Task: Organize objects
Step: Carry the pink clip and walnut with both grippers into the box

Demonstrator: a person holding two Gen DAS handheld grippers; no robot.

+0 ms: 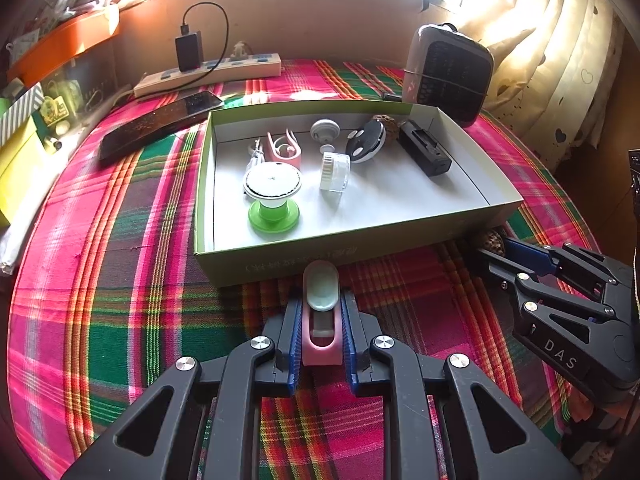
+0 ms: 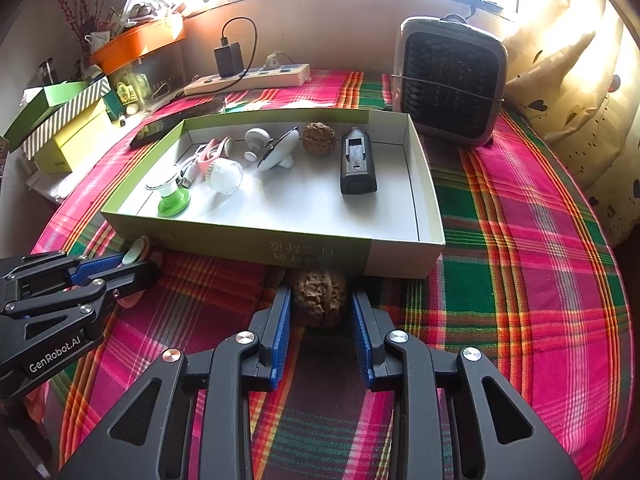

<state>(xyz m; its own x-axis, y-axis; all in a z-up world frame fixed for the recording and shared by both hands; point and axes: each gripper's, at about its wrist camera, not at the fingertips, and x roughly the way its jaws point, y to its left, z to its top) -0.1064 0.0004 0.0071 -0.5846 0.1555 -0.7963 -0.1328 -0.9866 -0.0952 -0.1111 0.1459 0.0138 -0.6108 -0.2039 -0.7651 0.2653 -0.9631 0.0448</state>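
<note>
My left gripper [image 1: 321,300] is shut on a pink clip-like holder [image 1: 322,344] with a pale green oval cap [image 1: 321,290], low over the plaid cloth just before the front wall of a shallow green box [image 1: 320,256]. My right gripper [image 2: 320,294] is shut on a brown walnut [image 2: 319,298], also close to the box's front wall [image 2: 240,240]. Each gripper shows in the other's view: the right gripper [image 1: 494,250] near the box's right corner, the left gripper [image 2: 134,262] near its left corner. Inside lie another walnut [image 2: 319,138], a black device [image 2: 357,166], a green-footed stand [image 1: 273,196] and several small white and pink items.
A grey fan heater [image 1: 448,76] stands behind the box's right end. A power strip [image 1: 208,74] with a charger and a dark phone [image 1: 160,124] lie at the back left. Cardboard boxes [image 2: 68,120] crowd the left edge, and a curtain [image 2: 580,100] hangs at the right.
</note>
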